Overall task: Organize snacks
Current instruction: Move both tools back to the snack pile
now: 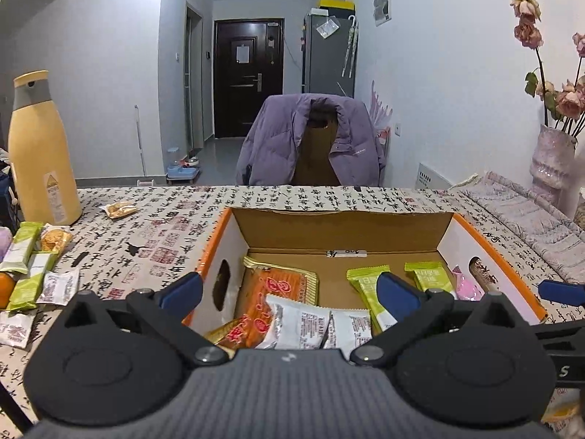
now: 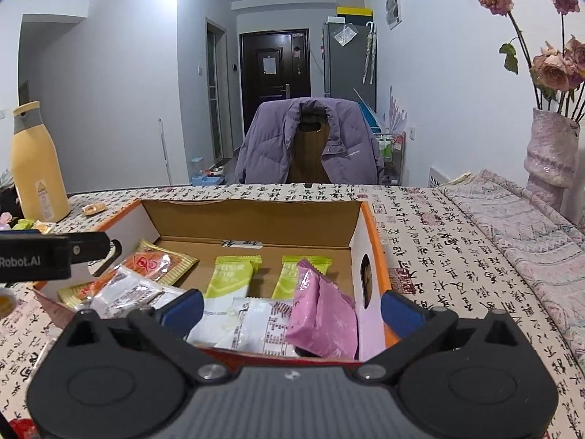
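While both grippers — left gripper [image 1: 290, 292], right gripper [image 2: 292, 309] — stood with fingers wide and empty over the cardboard box [image 1: 343, 225], loose snack packets [image 1: 31, 274] lay near the table [image 1: 164, 226] edge — liable to be knocked off.

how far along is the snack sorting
Done: the box already holds an orange pack, two green bars, white sachets and a pink pack. In hand: nothing; the left gripper and right gripper both stand open over the box. Left: loose snacks on the table to the left, plus one small pack near the yellow bottle.
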Available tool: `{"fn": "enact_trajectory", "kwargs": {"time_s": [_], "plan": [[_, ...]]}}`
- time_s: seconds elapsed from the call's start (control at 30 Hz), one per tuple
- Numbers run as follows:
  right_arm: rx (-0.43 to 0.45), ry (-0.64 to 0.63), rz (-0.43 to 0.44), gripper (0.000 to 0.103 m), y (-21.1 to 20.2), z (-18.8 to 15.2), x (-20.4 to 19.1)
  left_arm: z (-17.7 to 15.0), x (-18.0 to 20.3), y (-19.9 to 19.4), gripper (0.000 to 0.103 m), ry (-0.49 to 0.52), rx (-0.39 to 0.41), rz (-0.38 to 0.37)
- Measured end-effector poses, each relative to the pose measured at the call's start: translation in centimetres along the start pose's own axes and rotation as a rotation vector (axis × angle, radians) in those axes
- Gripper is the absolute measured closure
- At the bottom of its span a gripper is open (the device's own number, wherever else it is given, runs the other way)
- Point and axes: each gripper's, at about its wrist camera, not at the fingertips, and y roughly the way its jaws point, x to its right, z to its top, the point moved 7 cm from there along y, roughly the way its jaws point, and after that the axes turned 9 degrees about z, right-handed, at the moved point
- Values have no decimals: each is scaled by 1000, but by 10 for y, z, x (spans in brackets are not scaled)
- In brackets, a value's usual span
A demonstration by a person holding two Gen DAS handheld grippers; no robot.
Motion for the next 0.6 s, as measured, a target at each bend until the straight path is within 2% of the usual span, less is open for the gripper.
{"fn": "enact_trajectory", "kwargs": {"time_s": [0.3,0.6], "plan": [[-16,-16,31,0,-32,-11,-23,-18,-25,-38,0,-11,20,-15],[-120,-7,90,0,-35,-29,-58,-64,-58,-63,0,-18,-31,-32]]}}
